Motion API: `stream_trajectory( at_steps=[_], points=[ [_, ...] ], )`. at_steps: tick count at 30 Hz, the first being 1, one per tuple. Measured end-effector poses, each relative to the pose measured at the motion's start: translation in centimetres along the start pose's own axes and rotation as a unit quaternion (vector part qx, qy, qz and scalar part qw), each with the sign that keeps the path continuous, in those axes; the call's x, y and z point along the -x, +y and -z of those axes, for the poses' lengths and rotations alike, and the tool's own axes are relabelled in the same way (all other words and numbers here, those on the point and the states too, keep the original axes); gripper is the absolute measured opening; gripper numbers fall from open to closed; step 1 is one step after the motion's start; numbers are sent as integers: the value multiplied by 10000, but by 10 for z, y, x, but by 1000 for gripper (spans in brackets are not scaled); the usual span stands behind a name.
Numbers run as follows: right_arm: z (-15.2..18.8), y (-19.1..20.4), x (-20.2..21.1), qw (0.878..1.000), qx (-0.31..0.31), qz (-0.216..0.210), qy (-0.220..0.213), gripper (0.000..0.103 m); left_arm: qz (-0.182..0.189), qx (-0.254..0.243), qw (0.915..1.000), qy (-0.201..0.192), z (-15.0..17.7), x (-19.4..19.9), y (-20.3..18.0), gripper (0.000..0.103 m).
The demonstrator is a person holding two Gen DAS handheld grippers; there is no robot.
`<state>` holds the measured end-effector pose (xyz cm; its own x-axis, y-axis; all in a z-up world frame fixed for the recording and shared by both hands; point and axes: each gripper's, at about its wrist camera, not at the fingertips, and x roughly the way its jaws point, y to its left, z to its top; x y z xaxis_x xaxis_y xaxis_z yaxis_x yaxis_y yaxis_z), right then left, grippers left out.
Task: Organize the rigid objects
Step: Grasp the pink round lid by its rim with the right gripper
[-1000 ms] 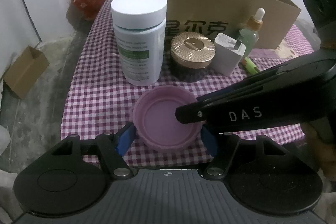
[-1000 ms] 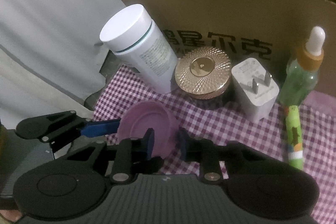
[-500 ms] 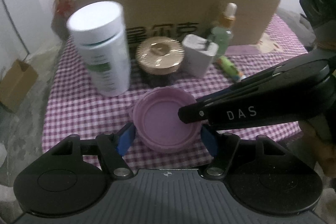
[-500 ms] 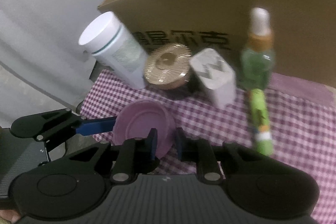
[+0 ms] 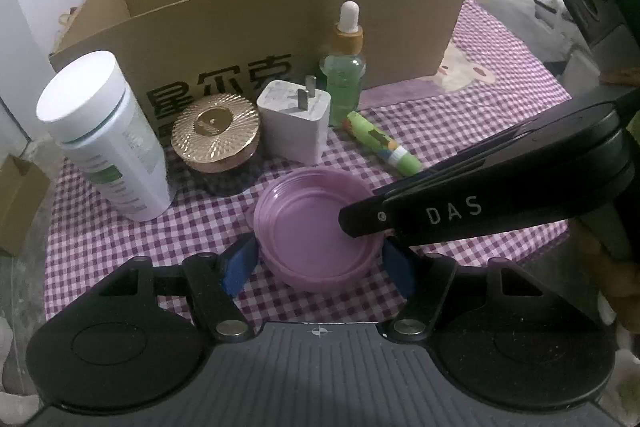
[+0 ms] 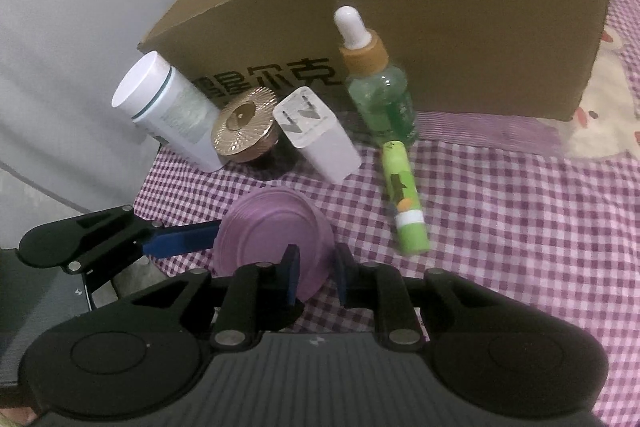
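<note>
Purple lid [image 5: 316,227], shallow, open side up, sits btwn the blue pads of the left gripper [image 5: 318,263]; both pads press its rim, so jaws are clamped on it across its width. Right gripper [image 6: 316,277] comes in from 3 o'clock in the left wrist view, jaws nearly together, pinching the lid's wall at the rim: one finger inside, one outside. Lid is over the purple checked cloth [image 5: 460,131], whether it touches the cloth can't tell.

From the lid in the left view: white bottle [image 5: 106,135] upright at 10 o'clock, gold-lidded jar [image 5: 216,133] at 11, white charger [image 5: 296,123] prongs up at 12, green dropper bottle [image 5: 344,83] upright just behind it, green tube [image 5: 382,143] lying flat at 1. Cardboard box [image 5: 260,27], open top, stands behind them all, w/ the jar close to its front wall.
</note>
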<state>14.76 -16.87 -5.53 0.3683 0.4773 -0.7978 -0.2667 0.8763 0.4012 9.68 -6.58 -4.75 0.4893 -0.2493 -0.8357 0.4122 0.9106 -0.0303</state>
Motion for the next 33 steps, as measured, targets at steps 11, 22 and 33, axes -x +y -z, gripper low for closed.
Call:
stream_trajectory(
  at_steps=[11,22,33],
  points=[
    [1,-4,1,10000,-70,-32,-29,21,-22,-51,10000,42,-1,-5,-5,68],
    [1,-14,15,9999,-100,-13,-54,21,-3,-76,10000,63,-2,-9,-8,68],
    [1,-16,22,9999,-117,10,-46,21,19,-76,10000,57,2,-8,-10,68]
  ],
)
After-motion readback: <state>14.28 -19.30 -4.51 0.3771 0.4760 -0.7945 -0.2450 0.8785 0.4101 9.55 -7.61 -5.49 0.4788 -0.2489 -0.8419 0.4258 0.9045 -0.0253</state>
